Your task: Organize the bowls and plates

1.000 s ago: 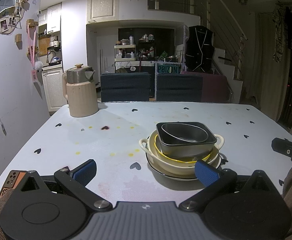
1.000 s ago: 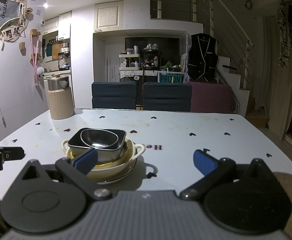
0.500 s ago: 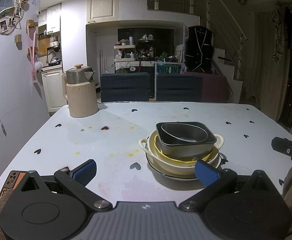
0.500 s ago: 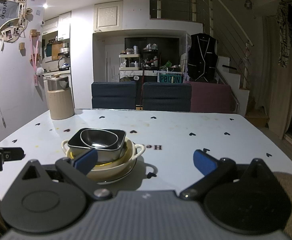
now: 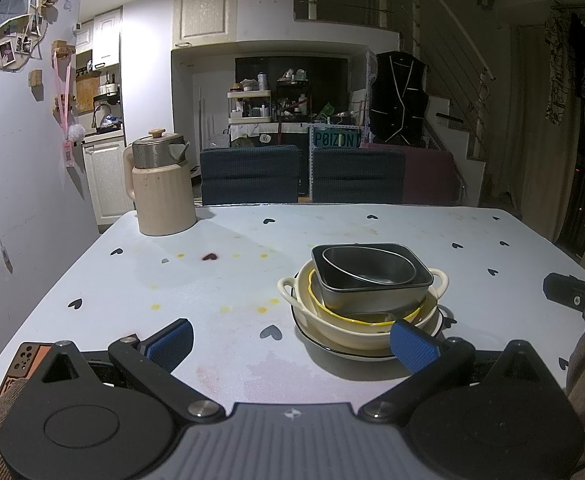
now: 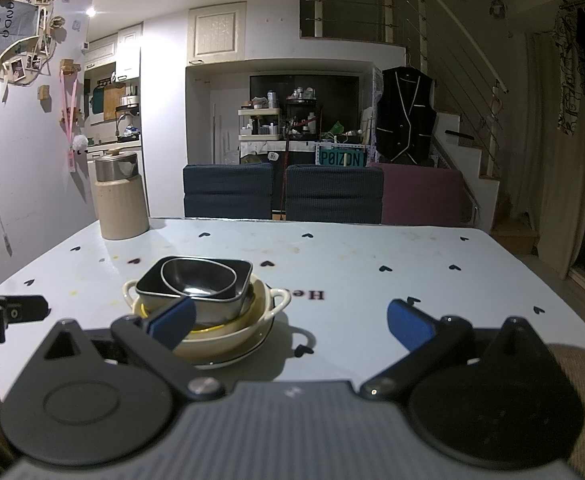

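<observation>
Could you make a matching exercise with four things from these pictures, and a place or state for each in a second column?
Things:
1. metal bowl
2. cream kettle
3. plate
4. left claw

Place or state:
a. at the bottom of the stack
b. open, holding nothing
c. on the table's far left corner
d. nested inside the dark square pan

Pairs: 1-d, 2-c, 3-a, 4-b
</observation>
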